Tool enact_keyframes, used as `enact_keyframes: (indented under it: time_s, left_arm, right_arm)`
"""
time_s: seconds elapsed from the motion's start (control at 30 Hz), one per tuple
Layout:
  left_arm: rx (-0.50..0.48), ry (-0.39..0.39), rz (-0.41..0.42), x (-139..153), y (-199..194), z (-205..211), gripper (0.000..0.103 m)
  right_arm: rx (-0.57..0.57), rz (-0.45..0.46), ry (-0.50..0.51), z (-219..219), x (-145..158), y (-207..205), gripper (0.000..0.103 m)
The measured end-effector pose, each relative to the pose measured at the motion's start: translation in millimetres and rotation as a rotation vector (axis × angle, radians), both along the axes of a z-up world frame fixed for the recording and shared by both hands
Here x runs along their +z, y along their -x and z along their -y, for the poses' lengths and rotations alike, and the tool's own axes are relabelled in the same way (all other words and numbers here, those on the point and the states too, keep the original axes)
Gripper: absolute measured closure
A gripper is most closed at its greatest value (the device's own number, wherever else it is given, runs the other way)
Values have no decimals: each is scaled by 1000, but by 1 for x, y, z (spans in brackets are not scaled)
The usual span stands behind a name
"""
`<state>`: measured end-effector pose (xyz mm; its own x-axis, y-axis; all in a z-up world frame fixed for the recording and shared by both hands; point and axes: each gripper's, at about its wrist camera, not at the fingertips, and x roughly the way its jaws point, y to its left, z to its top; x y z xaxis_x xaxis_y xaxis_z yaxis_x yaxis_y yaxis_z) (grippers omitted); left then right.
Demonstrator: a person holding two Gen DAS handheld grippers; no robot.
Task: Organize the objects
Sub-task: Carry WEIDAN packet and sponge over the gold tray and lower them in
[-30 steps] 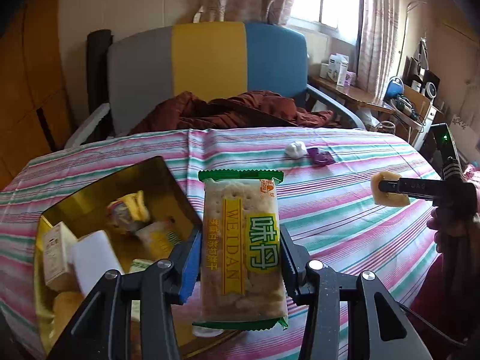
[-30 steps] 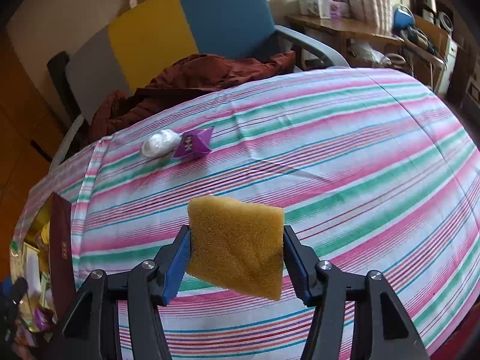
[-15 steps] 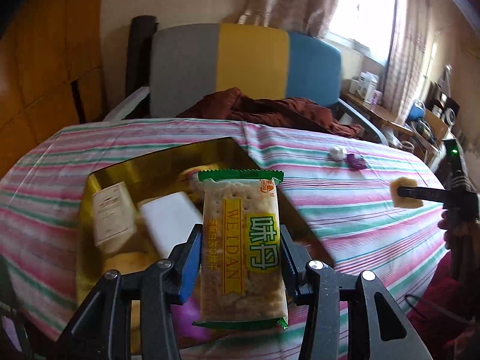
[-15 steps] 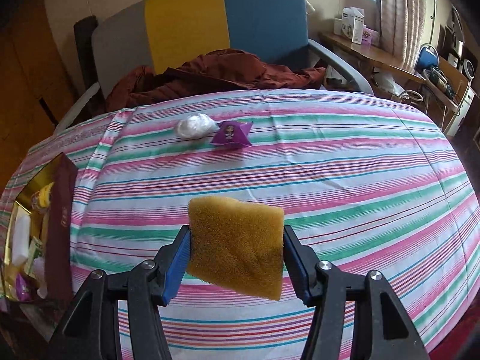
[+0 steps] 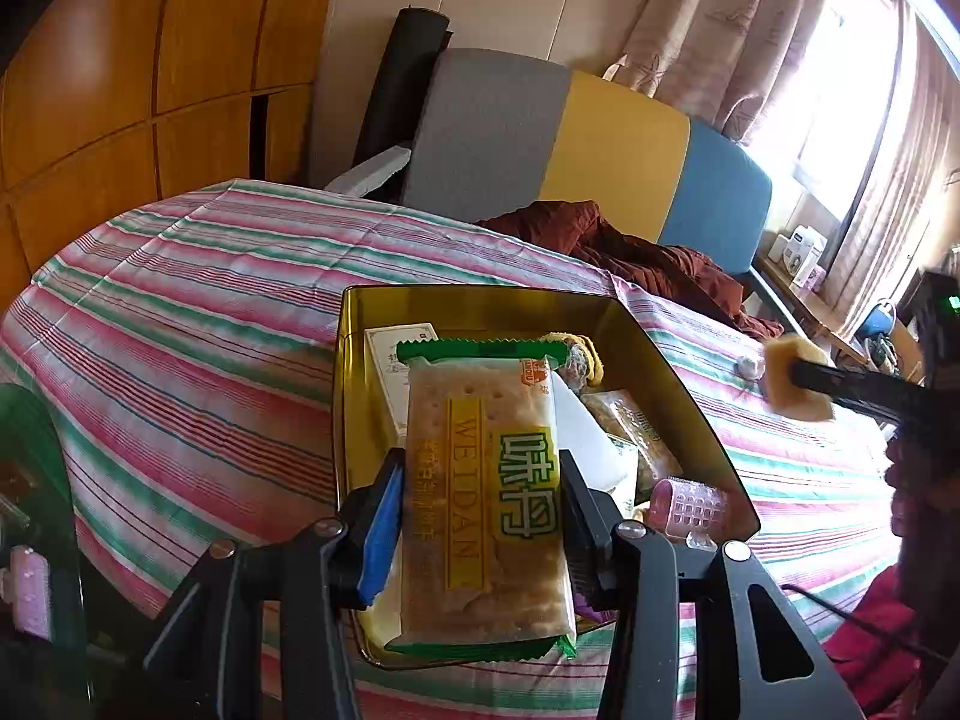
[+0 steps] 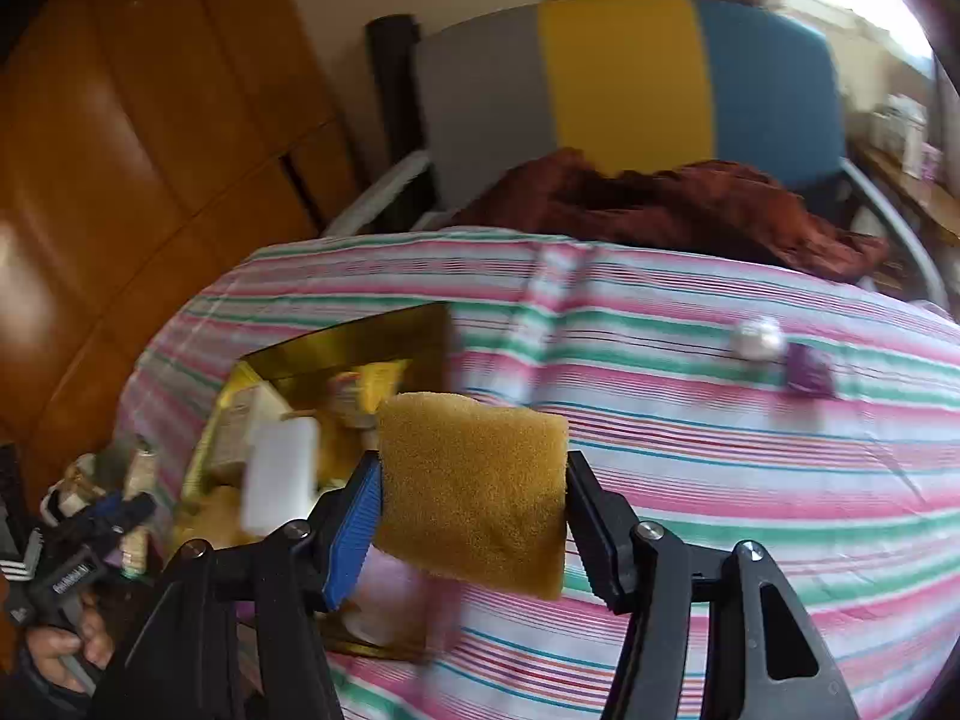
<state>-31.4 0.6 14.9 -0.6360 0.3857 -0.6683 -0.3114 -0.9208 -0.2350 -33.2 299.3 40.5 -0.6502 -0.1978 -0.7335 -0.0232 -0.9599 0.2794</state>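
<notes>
My left gripper (image 5: 480,516) is shut on a cracker packet (image 5: 480,480) with green ends and yellow lettering, held above the gold tin (image 5: 480,303) on the striped tablecloth. The tin holds several items: a white block (image 5: 585,432), a small carton (image 5: 390,360), snack packets and a pink hair roller (image 5: 690,507). My right gripper (image 6: 471,516) is shut on a yellow sponge (image 6: 474,480), to the right of the tin (image 6: 336,348); in the left wrist view that sponge (image 5: 792,378) shows at the right. A white ball (image 6: 756,339) and a purple packet (image 6: 810,369) lie further right on the cloth.
A grey, yellow and blue chair (image 5: 600,144) with a dark red cloth (image 5: 630,246) on its seat stands behind the round table. Wooden panels (image 5: 120,90) fill the left. A person's hand (image 6: 66,642) grips the left tool. A side table (image 5: 798,264) with boxes stands by the window.
Both grippers have swung left across the table with their loads. The tin has come under the cracker packet, and it has entered the right wrist view to the left of the sponge.
</notes>
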Motion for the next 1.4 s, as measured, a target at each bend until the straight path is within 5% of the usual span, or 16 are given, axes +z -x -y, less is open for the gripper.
enact_keyframes:
  time_s: [0.23,0.6,0.7,0.8,1.4]
  left_arm:
    - [-33,-27,13,-7,5,0,56]
    - [-35,-59,36,-12,19,-14,56]
    - [-18,-53,58,-17,24,-15,56]
    - [-8,-39,68,-21,28,-17,56]
    - [-34,-25,171,-44,65,-63,55]
  right_arm:
    - [124,19,14,68,-7,42,44]
    - [177,36,47,96,-5,97,44]
    - [187,43,78,105,-9,118,39]
    - [200,73,96,114,-18,131,24]
    - [21,45,83,57,-20,61,19]
